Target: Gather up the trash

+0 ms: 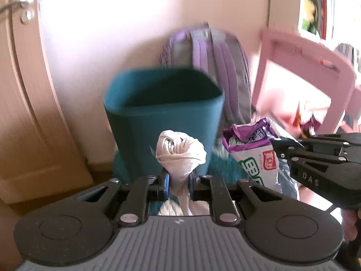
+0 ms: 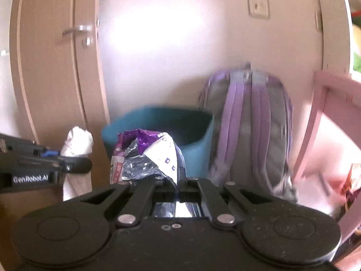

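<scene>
My left gripper is shut on a crumpled white cloth wad, which sticks up between the blue-padded fingers in front of the teal bin. My right gripper is shut on a purple and white foil snack bag, held up before the same teal bin. In the left wrist view the right gripper comes in from the right, pinching the snack bag. In the right wrist view the left gripper shows at the left with the white wad.
A purple and grey backpack leans on the wall right of the bin. A pink chair stands further right, with more wrappers under it. A wooden door with a metal handle is to the left.
</scene>
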A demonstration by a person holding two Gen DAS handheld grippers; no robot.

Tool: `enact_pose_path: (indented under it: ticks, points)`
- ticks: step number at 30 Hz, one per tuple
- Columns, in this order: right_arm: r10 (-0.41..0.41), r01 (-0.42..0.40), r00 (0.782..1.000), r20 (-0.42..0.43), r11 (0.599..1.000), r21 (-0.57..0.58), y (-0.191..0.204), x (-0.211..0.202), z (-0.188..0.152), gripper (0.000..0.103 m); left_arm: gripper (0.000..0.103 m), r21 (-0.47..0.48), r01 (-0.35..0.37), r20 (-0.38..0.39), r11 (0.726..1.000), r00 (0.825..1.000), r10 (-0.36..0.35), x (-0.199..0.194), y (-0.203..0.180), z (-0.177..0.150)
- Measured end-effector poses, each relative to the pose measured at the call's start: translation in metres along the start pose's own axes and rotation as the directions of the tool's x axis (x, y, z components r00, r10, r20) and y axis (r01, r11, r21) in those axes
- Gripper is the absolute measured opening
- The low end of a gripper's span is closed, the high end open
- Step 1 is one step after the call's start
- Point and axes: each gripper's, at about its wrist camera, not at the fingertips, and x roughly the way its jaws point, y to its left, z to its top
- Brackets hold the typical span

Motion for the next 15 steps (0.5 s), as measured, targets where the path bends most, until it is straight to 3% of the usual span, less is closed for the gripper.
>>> enact_pose_path:
  ticks: [6, 15]
  points:
    - [-0.005, 0.001, 0.995, 0.1, 0.999, 0.041, -0.004, 0.005, 0.053, 0.0, 0.016, -0.03, -0.036, 0.096, 0.999, 0.995, 0.039, -0.017, 0.012, 0.056]
    - [0.006, -0.038, 0.978, 0.208, 0.988, 0.151, -0.014, 0.036, 0.107, 0.0, 0.016, -0.054, -0.08, 0.158, 0.995, 0.983, 0.087, -0.008, 0.032, 0.118]
